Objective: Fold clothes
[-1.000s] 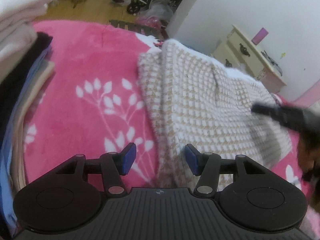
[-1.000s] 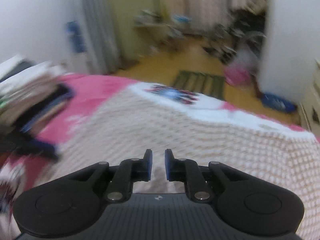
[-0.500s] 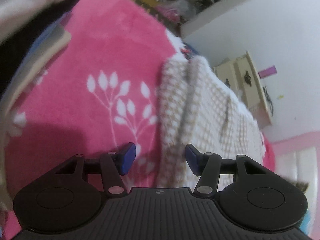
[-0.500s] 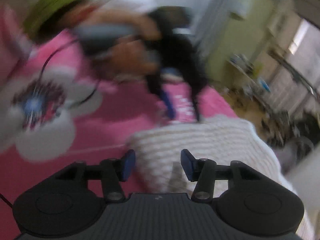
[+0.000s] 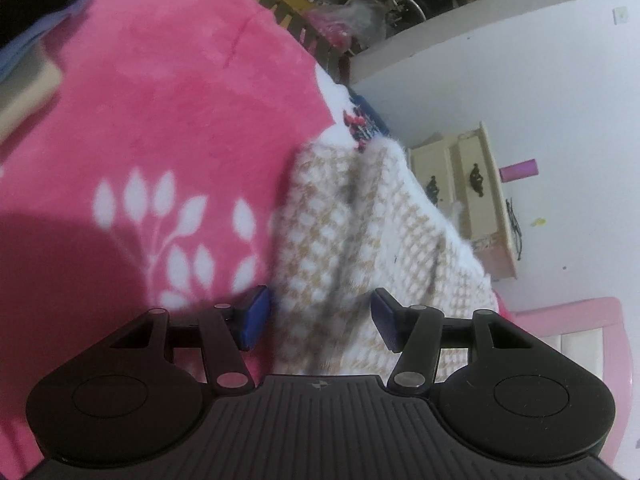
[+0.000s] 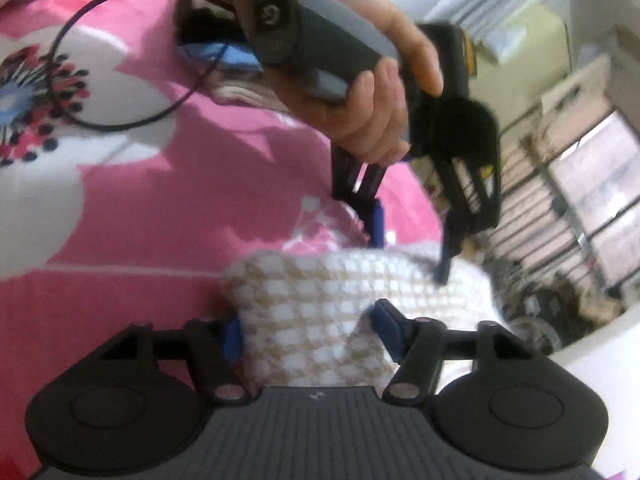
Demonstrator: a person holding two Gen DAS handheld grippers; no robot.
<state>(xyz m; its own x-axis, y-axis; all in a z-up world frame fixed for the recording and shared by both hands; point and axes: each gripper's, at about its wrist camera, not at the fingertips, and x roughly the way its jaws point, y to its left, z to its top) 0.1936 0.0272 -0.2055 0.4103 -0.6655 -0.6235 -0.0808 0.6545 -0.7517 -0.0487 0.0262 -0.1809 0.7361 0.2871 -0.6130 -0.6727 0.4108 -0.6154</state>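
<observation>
Your right gripper has just been opening, its jaws spread around a fold of the beige-and-white checked knit garment on the pink floral blanket. Your left gripper straddles another edge, seemingly without pinching.

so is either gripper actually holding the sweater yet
No. The checked sweater lies between the open right gripper and left gripper; the right's jaws have just been opening.
</observation>
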